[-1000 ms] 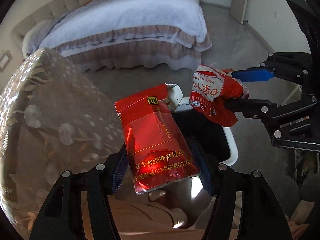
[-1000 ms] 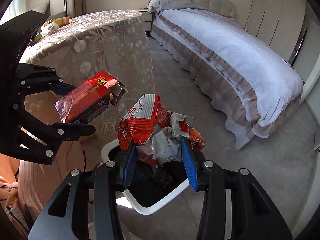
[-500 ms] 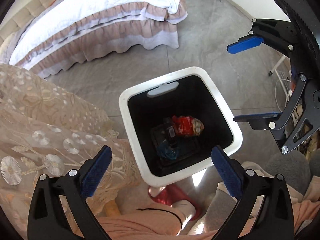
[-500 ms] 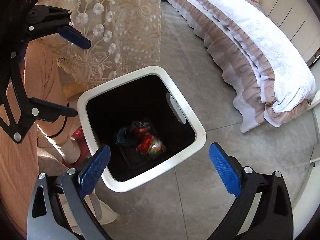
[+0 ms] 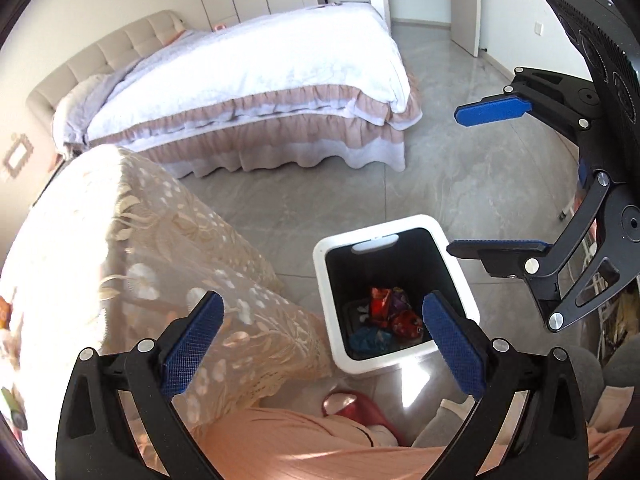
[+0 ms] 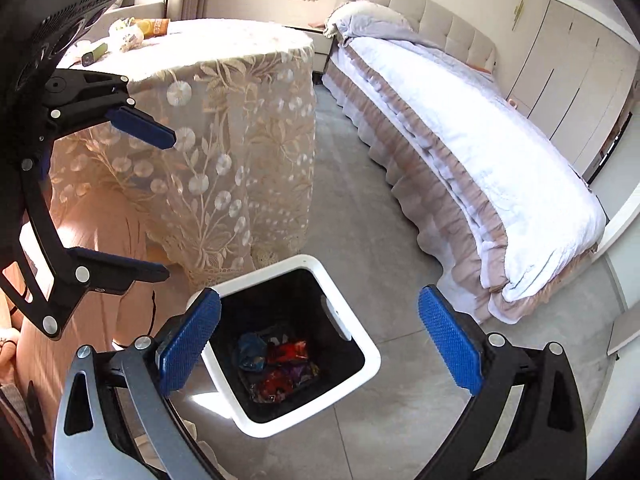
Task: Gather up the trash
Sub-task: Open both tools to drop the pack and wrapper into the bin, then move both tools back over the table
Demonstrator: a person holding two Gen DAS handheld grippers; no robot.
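Both tongs have risen and pulled back from the bin since half a second ago, so the white bin (image 5: pixel 394 294) now looks smaller and lower in each view, and the red packet and crumpled wrapper they gripped a second ago lie inside it. The left tongs (image 5: pixel 320 338) stand wide open with nothing between their blue pads (image 5: pixel 192 344), above the near edge of the bin. The right tongs (image 6: pixel 318 342) are spread just as wide and hold nothing, directly over the bin's opening. In the left wrist view the right tongs (image 5: pixel 492 178) show at the right edge, jaws apart; in the right wrist view the left tongs (image 6: pixel 146 204) show at the left edge, likewise apart. The trash (image 6: pixel 280 368) rests at the bottom of the bin's black interior: red wrappers, a purple piece and a blue crumpled piece, bunched together. From the left wrist the same trash (image 5: pixel 386 318) sits low inside the bin. The bin stands on the grey floor (image 6: pixel 360 208) just beside the table (image 6: pixel 208 128), which is draped in a lace cloth with floral patterns. A few small items (image 6: pixel 128 34) remain on the tabletop at its far side. A bed (image 6: pixel 472 148) with white cover and pink ruffled skirt lies beyond, well apart from the bin.
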